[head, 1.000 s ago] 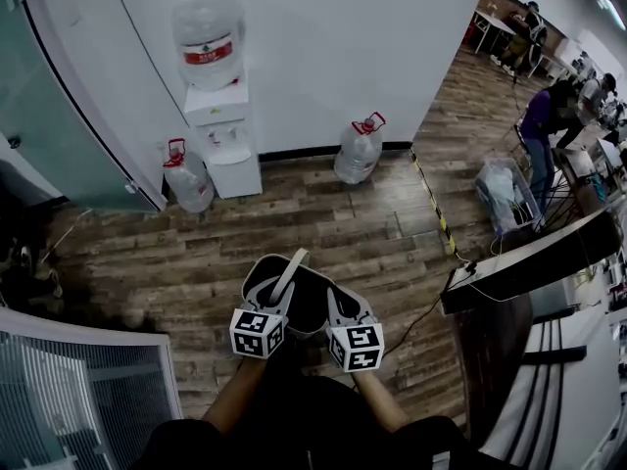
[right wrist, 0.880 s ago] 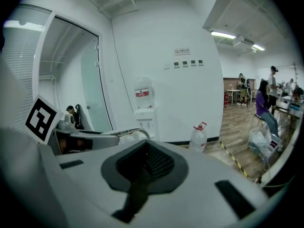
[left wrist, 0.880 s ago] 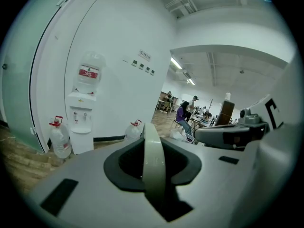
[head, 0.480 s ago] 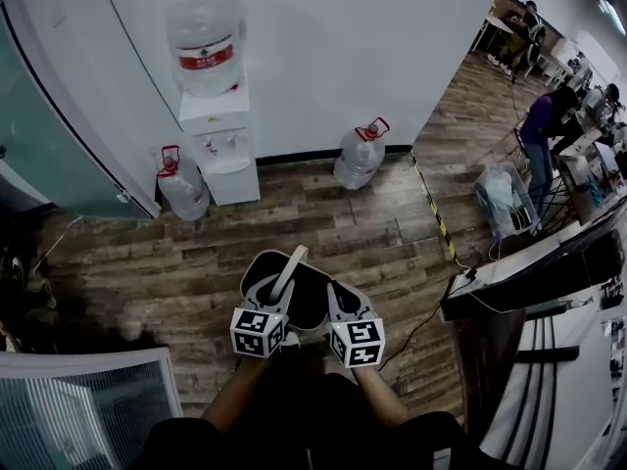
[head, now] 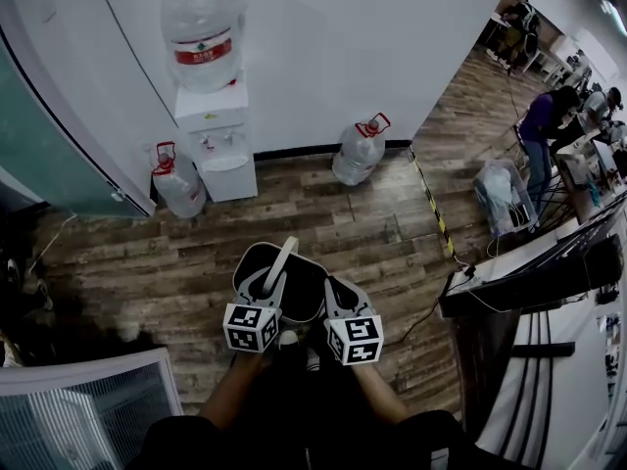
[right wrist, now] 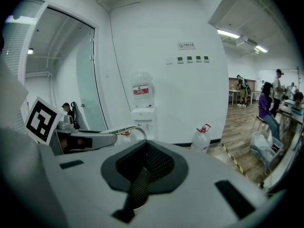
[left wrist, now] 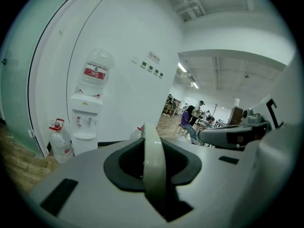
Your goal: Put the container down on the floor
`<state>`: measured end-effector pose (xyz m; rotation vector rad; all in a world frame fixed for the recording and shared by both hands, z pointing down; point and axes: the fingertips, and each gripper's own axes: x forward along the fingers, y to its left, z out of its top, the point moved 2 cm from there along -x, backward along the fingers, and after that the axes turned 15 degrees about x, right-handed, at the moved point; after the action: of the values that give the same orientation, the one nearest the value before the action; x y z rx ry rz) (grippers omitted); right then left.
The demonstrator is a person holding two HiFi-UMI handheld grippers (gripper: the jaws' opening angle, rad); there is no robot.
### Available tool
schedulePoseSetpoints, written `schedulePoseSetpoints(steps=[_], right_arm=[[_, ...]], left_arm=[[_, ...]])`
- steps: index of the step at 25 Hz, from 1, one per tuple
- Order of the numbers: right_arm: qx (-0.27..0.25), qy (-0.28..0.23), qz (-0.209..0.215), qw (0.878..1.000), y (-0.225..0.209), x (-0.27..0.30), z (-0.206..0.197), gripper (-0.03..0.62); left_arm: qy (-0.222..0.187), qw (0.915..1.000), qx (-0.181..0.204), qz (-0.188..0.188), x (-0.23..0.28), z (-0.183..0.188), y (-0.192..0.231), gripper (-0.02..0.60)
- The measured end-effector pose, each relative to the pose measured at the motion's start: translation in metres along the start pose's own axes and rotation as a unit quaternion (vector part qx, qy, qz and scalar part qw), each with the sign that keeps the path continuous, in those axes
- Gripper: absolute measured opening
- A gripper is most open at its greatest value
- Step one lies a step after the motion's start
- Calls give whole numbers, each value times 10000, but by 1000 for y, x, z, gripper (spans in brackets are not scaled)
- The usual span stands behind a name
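Bare wood floor [head: 323, 233] open at 12 o'clock. Water dispenser [head: 217, 145] and bottle [head: 178, 179] at 11, second bottle [head: 358, 152] at 1, desk [head: 534, 272] and cable [head: 431, 311] at 3, glass partition [head: 88, 409] at 8.

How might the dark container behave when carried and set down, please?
The container is probably light: the left gripper and right gripper hold it aloft. Its broad shape should sit steady, though the thin handle may flex.

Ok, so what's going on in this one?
A person is holding a dark container up with both grippers. The left gripper has its jaws closed on the pale handle, and the right gripper grips the container's dark rim. The container hangs above the wooden floor, not yet set down, in front of a water dispenser by the white wall.
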<state>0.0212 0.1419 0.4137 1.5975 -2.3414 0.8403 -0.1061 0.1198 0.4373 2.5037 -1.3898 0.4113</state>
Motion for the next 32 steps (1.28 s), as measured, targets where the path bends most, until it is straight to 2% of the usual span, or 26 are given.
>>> schedulePoseSetpoints(steps=[9, 19, 32], right_arm=[[125, -39, 98, 9999, -12, 25, 14, 11], [264, 34, 253, 9993, -40, 79, 42, 11], [139, 254, 609, 9977, -92, 160, 111, 11]], left_arm=[[90, 10000, -36, 0, 25, 4, 9, 86], [272, 9996, 7, 81, 78, 17, 29, 86], [487, 9980, -73, 386, 169, 47, 61, 86]])
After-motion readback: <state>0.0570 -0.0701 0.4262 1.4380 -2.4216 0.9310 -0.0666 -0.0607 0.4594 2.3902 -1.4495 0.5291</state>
